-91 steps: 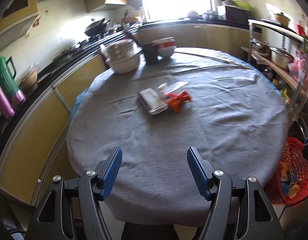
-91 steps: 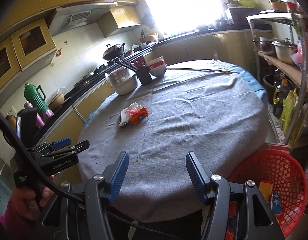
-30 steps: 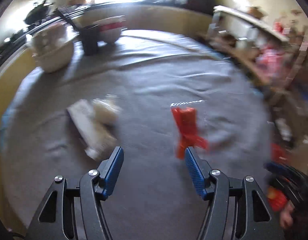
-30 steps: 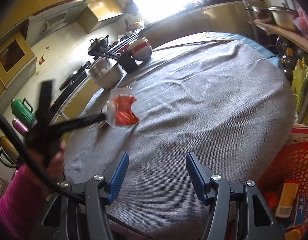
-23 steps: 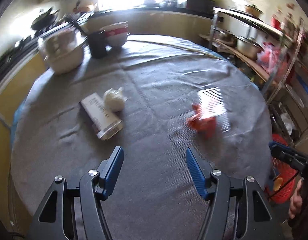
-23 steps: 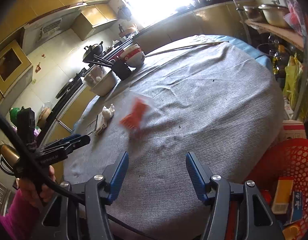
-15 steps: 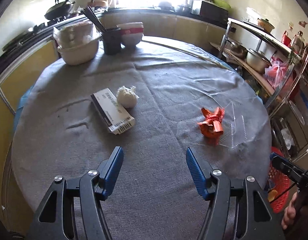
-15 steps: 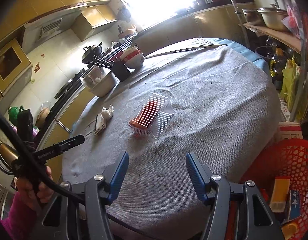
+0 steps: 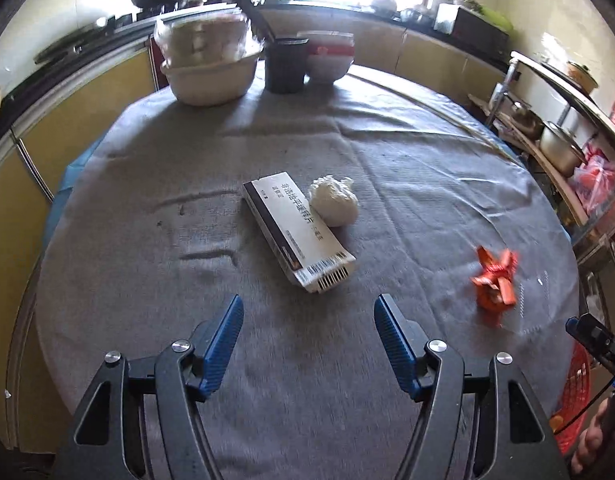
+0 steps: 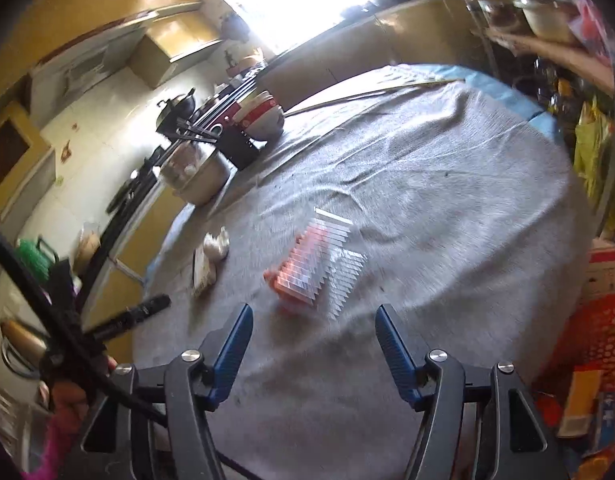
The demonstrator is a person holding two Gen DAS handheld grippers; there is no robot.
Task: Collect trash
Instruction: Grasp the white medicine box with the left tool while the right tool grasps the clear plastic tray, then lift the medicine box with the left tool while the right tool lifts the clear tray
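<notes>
A white medicine box (image 9: 297,227) lies mid-table with a crumpled white tissue ball (image 9: 334,205) touching its right side. A clear plastic tray with an orange wrapper (image 9: 494,286) lies toward the table's right edge. My left gripper (image 9: 308,330) is open and empty, just short of the box. In the right wrist view the tray with the orange wrapper (image 10: 317,268) lies just ahead of my open, empty right gripper (image 10: 312,338); the box (image 10: 202,270) and tissue (image 10: 216,244) lie to its left.
A grey cloth covers the round table (image 9: 407,152). At its far edge stand a covered basin (image 9: 209,62), a dark chopstick holder (image 9: 285,64) and stacked bowls (image 9: 329,56). A red trash basket (image 10: 587,364) holding packaging stands on the floor at right. Shelves with pots line the right wall.
The tray with the orange wrapper was tossed from beside the box toward the table's right side. The left gripper moved in on the box; the right gripper moved in on the tray.
</notes>
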